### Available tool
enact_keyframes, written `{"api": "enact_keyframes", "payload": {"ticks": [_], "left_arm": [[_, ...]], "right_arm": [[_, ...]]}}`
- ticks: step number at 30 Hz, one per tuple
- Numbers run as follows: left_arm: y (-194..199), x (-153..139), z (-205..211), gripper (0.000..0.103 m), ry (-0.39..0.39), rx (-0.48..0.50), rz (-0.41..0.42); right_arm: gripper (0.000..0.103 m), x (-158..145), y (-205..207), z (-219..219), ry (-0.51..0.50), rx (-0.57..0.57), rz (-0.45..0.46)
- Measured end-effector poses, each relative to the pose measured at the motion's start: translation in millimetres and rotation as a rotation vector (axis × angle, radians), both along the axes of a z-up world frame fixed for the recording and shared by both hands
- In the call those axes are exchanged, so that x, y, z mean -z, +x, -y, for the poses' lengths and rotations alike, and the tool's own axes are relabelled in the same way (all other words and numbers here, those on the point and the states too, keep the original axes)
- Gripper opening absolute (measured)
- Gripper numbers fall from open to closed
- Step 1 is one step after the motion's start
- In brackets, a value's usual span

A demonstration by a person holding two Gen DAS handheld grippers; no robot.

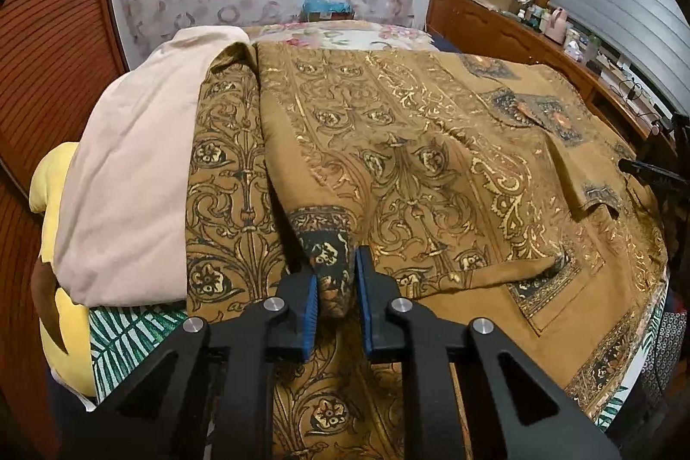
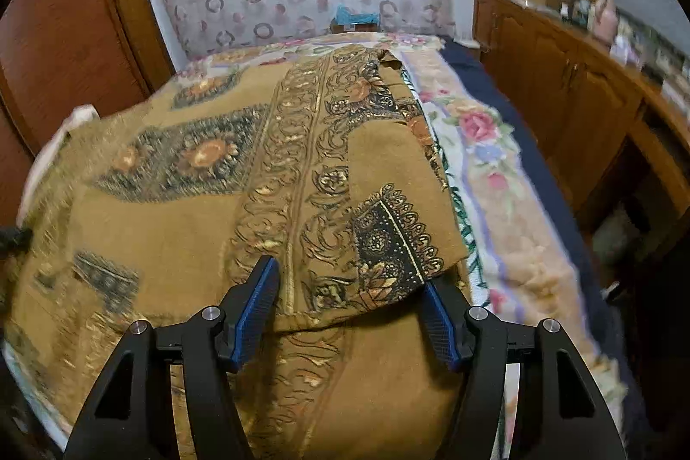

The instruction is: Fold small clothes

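The mustard-brown printed cotton garment could slip from the left gripper, pinching only its dark cuff (right gripper gapes wide, gripping nothing).

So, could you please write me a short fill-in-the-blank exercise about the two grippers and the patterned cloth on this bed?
1. The left gripper is shut on a dark-printed fold of the ochre patterned garment, while the right gripper stands ____.
2. Both grippers have ____ finger pads.
3. The plain folded cloth beside the garment is pale ____.
4. The cabinet along the bed is made of ____.

Missing words: open; blue; pink; wood
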State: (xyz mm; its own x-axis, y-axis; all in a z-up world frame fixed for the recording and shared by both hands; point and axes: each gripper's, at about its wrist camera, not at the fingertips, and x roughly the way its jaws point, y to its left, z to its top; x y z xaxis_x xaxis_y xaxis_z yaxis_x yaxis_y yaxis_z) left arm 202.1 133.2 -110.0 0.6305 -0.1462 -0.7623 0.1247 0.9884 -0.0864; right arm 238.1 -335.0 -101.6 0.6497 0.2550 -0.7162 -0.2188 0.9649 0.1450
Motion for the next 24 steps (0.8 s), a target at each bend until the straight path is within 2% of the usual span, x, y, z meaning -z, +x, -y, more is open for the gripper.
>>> {"api": "enact_keyframes", "payload": {"ticks": [2,4,7,8,9,14,17,24], "left_arm": [[-1,-3,2,0.009,-0.003,0.006,0.013],[-4,-9,4,0.007,-0.003,0.004,0.037],[-9,-20,9,0.005,-0.010,0.015,0.065],[-12,-25,11,0.005,-0.013,0.021,0.076],[-13,-28,12,0.005,-0.017,0.020,0.084],[-27,-54,9,0.004,-0.067,0.010,0.154],[-42,-70,8,0.004,-0.094,0.018,0.197],[-79,-99,4,0.004,-0.158,0.038,0.269]], "right_arm": [[0.059,-4,2,5,0.059,-0.004,-0.012],[0.053,-9,5,11,0.098,0.010,-0.011],[0.028,-11,9,13,0.089,0.020,-0.007],[0.013,-10,10,12,0.079,0.018,-0.009],[0.005,-8,11,11,0.068,0.012,-0.010],[0.003,-18,-3,4,0.059,-0.024,0.052],[0.003,-32,-21,10,0.108,-0.043,0.101],[0.003,-68,-65,23,0.134,-0.080,0.203]]}}
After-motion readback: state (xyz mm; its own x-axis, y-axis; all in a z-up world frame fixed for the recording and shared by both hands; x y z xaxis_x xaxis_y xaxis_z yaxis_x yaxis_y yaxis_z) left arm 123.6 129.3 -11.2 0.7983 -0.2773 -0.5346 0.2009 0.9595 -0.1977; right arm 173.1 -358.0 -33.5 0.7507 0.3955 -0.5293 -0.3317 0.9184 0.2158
